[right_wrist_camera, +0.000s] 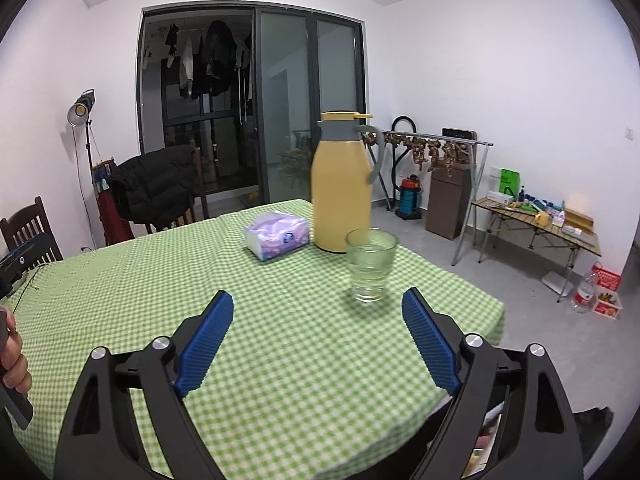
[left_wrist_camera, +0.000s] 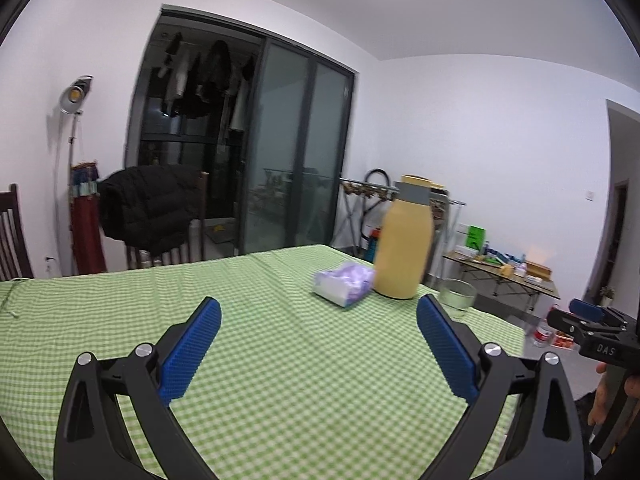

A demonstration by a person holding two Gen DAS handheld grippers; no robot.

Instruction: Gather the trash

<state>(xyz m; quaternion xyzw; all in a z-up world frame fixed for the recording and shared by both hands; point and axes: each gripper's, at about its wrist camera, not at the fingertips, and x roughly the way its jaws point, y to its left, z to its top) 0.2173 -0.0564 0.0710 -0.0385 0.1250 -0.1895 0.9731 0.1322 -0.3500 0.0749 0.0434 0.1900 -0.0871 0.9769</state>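
My left gripper (left_wrist_camera: 318, 322) is open and empty above the green checked tablecloth (left_wrist_camera: 120, 312). My right gripper (right_wrist_camera: 318, 312) is open and empty above the same cloth (right_wrist_camera: 120, 272), near the table's right edge. A purple tissue pack (left_wrist_camera: 344, 283) lies ahead of the left gripper; in the right wrist view the tissue pack (right_wrist_camera: 277, 240) lies ahead and left of centre. No loose trash shows on the table. The right gripper also shows at the right edge of the left wrist view (left_wrist_camera: 588, 316).
A yellow thermos jug (right_wrist_camera: 342, 184) stands behind a glass of water (right_wrist_camera: 371, 264), just ahead of the right gripper. A chair with a black jacket (right_wrist_camera: 154, 184) stands behind the table. A folding side table (right_wrist_camera: 536, 224) with clutter stands at the right wall.
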